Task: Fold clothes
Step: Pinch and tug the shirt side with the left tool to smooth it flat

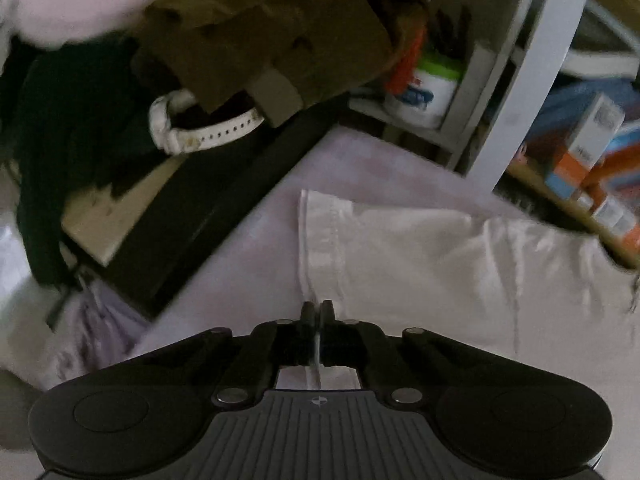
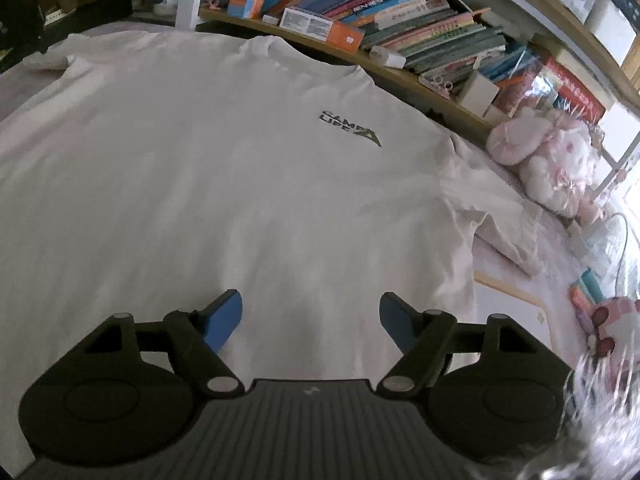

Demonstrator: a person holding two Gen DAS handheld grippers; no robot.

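The white T-shirt [image 2: 224,184] lies spread flat, chest side up, on a pale lilac bed sheet [image 1: 248,248]. In the right wrist view its long axis runs from the hem near the camera to the collar at the far edge, so the collar points toward a wooden bookshelf [image 2: 424,80] loaded with stacked books [image 2: 404,20].

Left sleeve: in the left wrist view the sleeve [image 1: 420,256] extends sideways, its hemmed cuff end pointing to the picture's left toward a dark flat board [image 1: 208,216] that overhangs the bed edge. The left gripper [image 1: 318,312] is closed on the cuff hem; a thin fold of white fabric shows pinched between the two black fingers. A white strap [image 1: 200,132] lies further back, beneath a brown garment [image 1: 280,28].

Shirt body: a small dark logo [image 2: 352,128] sits on the chest, right of centre in the right wrist view.

The right gripper [image 2: 311,320] stands with its blue pads [image 2: 226,320] spread wide above the lower part of the shirt; nothing lies between them.

Right sleeve: it angles outward and toward the camera at the picture's right. A pink plush toy [image 2: 548,156] sits beyond it, near the shelf.
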